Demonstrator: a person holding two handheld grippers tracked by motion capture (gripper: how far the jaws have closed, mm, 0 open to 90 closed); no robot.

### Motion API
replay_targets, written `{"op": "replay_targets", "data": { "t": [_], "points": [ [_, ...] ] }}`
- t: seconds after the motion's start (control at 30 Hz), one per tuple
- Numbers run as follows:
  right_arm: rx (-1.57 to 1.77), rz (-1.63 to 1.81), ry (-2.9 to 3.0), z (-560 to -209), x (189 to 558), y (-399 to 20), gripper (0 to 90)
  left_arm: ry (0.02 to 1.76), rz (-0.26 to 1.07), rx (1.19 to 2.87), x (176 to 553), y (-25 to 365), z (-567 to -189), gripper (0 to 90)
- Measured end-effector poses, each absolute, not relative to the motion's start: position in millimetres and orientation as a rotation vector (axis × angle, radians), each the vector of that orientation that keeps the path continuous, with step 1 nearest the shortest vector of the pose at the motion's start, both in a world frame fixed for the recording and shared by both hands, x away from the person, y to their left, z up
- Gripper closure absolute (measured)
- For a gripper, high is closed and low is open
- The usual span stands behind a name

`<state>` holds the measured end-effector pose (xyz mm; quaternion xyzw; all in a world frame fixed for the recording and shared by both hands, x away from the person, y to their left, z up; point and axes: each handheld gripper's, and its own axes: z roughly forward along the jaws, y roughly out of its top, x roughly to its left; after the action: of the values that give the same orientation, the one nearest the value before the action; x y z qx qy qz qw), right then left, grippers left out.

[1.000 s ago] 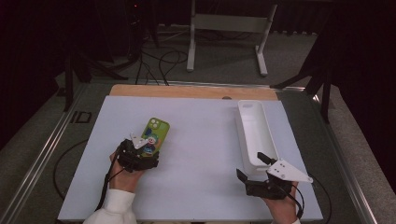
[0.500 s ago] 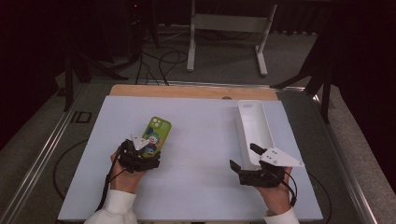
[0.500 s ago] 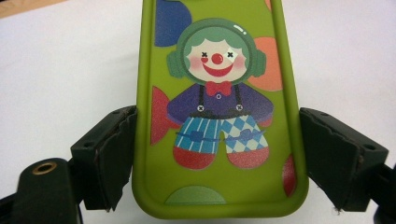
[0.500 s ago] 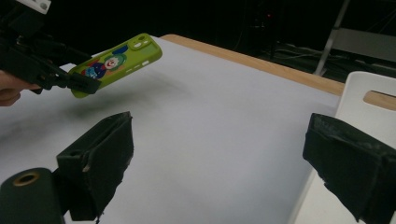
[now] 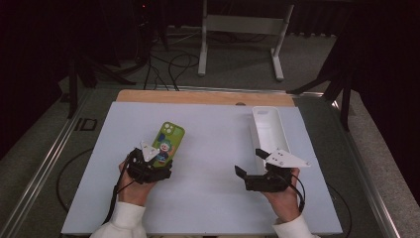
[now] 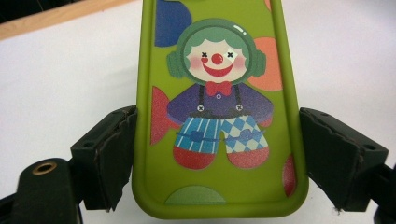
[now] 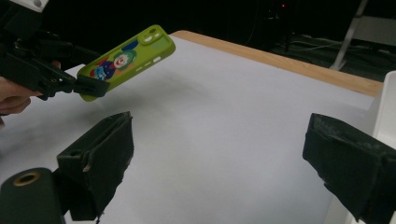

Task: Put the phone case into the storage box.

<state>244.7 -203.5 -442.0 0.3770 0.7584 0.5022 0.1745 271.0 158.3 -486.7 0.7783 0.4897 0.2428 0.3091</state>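
The green phone case, printed with a clown figure, is held at its lower end by the left gripper. In the left gripper view the fingers are seen pressed against both long edges of the case, so a firm grip is shown. In the right gripper view the case is seen tilted with its camera end raised clear of the white bench, and a soft shadow lies beneath it.

Against the pictures from 1 second ago, the left hand and the case are found in nearly the same place. The change lies with the right gripper: it has been drawn away from the long white tray at the right of the bench and shifted inward, toward the middle, with its nose now turned toward the case. Its fingers stand wide apart with nothing between them.

From this it is judged that a handover or a 2-handed hold is being prepared: the case is kept steady and lifted by the left, while the open right gripper is being brought round to meet it. The 2 grippers are still well apart.
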Motion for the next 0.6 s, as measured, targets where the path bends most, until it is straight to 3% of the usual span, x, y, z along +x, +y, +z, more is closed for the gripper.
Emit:
{"op": "replay_targets", "data": {
  "t": [0.6],
  "points": [
    [1.154,1.460,2.154,-458.5,248.1,-202.3,8.9,1.189,0.666,1.999,260.1,146.7,-475.0,16.4]
  ]
}}
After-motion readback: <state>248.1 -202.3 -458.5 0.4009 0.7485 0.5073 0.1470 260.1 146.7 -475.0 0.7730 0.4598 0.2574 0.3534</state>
